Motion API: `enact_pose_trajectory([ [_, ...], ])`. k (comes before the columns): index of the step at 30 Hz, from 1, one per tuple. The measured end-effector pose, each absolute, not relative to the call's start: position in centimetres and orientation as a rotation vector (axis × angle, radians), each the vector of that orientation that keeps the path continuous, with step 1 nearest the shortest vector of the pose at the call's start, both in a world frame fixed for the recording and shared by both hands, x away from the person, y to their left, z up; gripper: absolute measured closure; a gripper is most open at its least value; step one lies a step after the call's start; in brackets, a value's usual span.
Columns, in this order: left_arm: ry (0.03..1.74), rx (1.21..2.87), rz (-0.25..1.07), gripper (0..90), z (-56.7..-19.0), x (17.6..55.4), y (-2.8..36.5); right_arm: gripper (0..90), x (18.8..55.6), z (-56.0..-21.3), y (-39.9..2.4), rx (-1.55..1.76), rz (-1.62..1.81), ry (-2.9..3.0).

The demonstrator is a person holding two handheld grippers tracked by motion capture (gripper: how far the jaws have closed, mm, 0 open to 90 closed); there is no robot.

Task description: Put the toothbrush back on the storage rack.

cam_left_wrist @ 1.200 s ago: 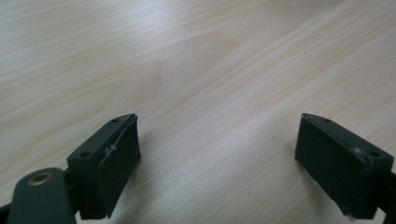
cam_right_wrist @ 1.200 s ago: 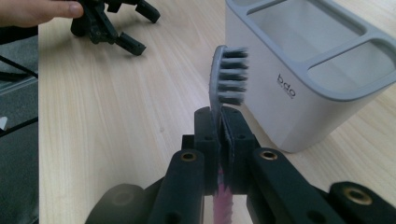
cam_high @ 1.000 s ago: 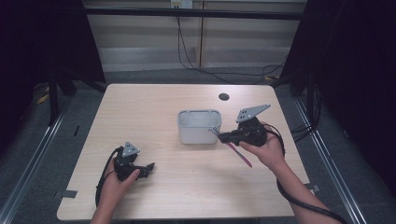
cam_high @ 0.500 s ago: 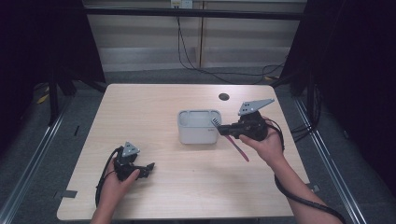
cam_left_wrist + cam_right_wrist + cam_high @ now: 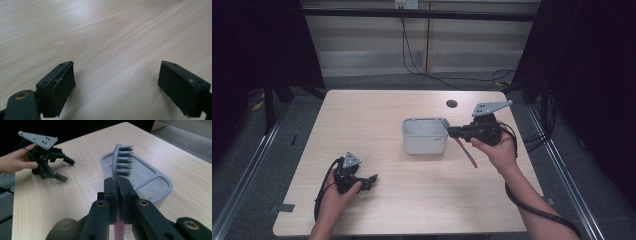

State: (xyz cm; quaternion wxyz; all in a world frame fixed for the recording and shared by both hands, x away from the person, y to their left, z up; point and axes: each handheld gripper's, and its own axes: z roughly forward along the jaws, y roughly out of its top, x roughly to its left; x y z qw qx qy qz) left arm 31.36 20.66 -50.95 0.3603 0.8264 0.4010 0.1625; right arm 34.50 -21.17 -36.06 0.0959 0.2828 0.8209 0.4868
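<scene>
Wooden table (image 5: 412, 200) — toothbrush (image 5: 121, 160) bristles clear from right gripper (image 5: 118, 186) view

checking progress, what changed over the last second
The right tongs, shut on the toothbrush, carried it up the high view, bringing its bristle head to the grey holder's right rim. The left tongs stayed open on the table; the holder kept its place.

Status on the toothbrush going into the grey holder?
Done: right hand-held gripper is shut on the toothbrush, lifted off the table. In hand: bristle end beside the grey holder rim. Left: set it into a compartment, release. Left hand-held gripper rests open, idle.
</scene>
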Motion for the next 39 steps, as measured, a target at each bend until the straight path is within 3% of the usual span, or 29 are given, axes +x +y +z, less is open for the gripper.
enact_pose_trajectory([
  [39,1.034,2.130,0.418,13.4,-51.0,31.4,20.7,86.1,36.1,-35.1,-22.4,0.946,1.615,2.202],
])
